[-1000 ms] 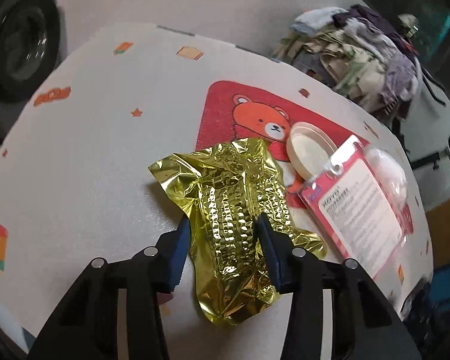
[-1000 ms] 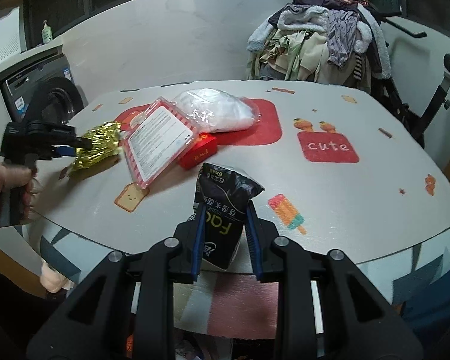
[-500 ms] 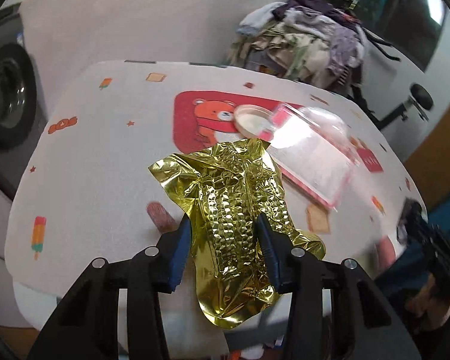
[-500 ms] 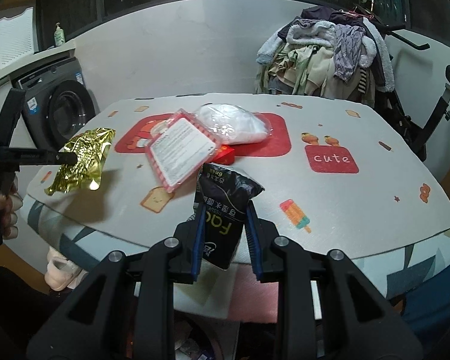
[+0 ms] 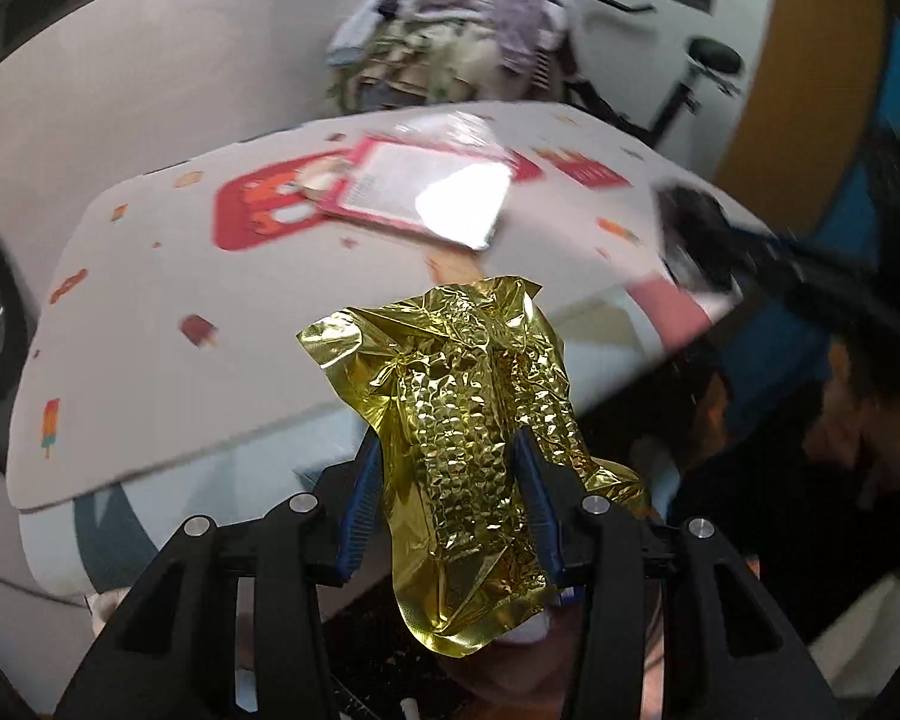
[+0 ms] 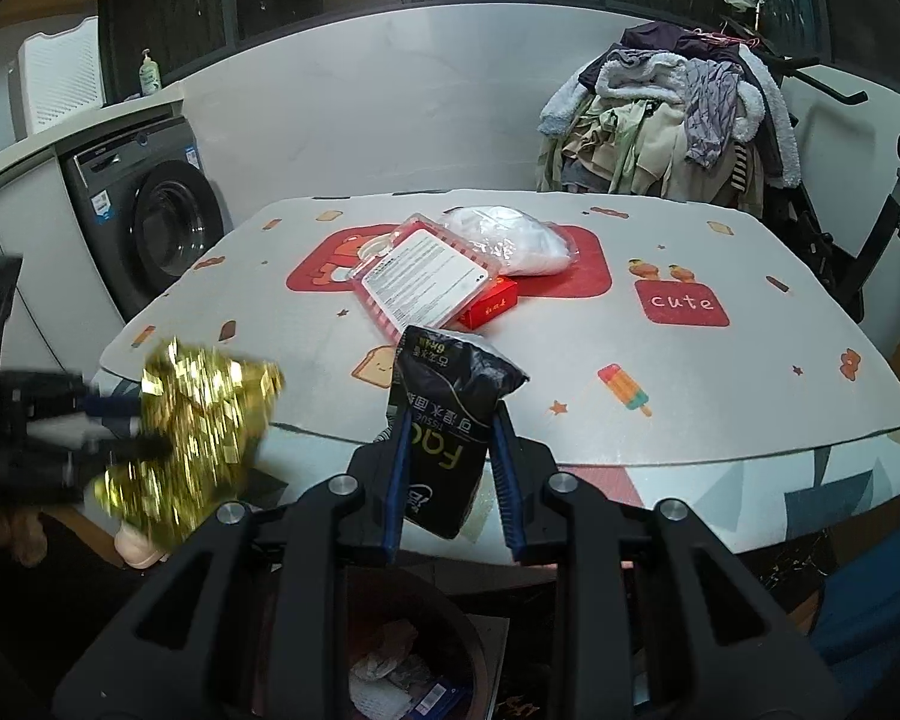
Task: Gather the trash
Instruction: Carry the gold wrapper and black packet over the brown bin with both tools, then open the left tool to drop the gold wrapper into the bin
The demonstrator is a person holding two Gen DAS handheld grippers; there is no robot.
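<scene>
My left gripper (image 5: 450, 480) is shut on a crumpled gold foil wrapper (image 5: 468, 414) and holds it in the air off the table's front edge. The wrapper also shows, blurred, at the left of the right wrist view (image 6: 198, 426). My right gripper (image 6: 447, 450) is shut on a black tissue packet (image 6: 450, 414), held in front of the table (image 6: 720, 384). A trash bin (image 6: 402, 660) with rubbish inside sits on the floor right below the right gripper.
On the table lie a pink-rimmed plastic package (image 6: 426, 282), a red box (image 6: 492, 306) and a white plastic bag (image 6: 510, 237). A washing machine (image 6: 162, 228) stands at the left. A heap of clothes (image 6: 672, 114) is behind the table.
My left gripper has lifted the gold wrapper off the table and carried it back and rightwards past the front edge. My right gripper has drawn back slightly with the black packet, over the bin.
</scene>
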